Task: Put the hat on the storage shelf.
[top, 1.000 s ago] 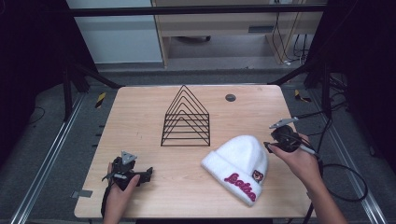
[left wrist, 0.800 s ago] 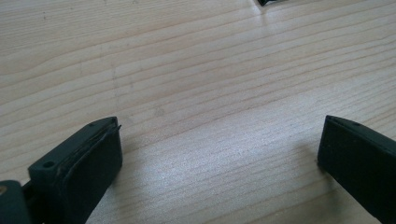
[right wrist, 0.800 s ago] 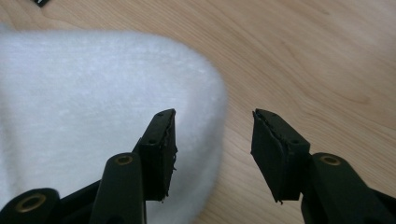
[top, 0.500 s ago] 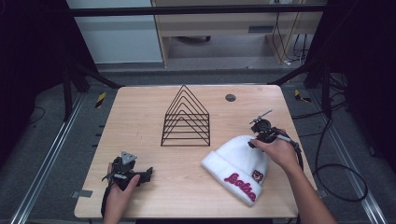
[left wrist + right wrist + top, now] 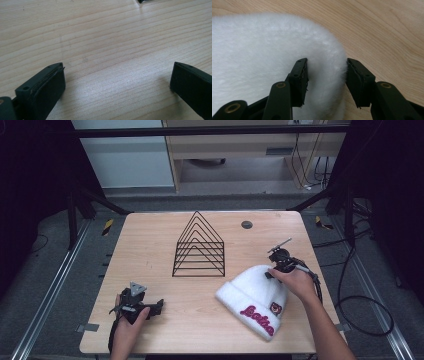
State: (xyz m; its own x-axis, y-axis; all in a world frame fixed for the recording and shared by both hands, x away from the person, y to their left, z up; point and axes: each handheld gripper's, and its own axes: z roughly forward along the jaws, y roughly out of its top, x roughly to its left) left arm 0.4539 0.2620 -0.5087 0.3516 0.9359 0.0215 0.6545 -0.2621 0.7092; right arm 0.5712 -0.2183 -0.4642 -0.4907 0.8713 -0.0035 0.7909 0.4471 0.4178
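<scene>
A fluffy white beanie point(image 5: 252, 295) with red lettering on its cuff lies on the wooden table point(image 5: 150, 245) at the front right. My right gripper point(image 5: 270, 273) is at the beanie's far rim. In the right gripper view the beanie's point(image 5: 262, 50) rounded edge sits between the jaws of the right gripper point(image 5: 327, 75). Both pads touch the fur, and the jaws have just been closing on it. My left gripper point(image 5: 160, 305) rests at the front left of the table. Its jaws stand wide open in the left gripper view point(image 5: 117, 80) over bare wood.
A black wire rack point(image 5: 199, 245) of nested triangles stands upright mid-table, left of the right gripper. A small dark disc point(image 5: 246, 224) lies near the far edge. Cables trail off the table's right side.
My right hand has moved left and down from beside the beanie onto its far rim. The left hand and gripper have stayed put.
</scene>
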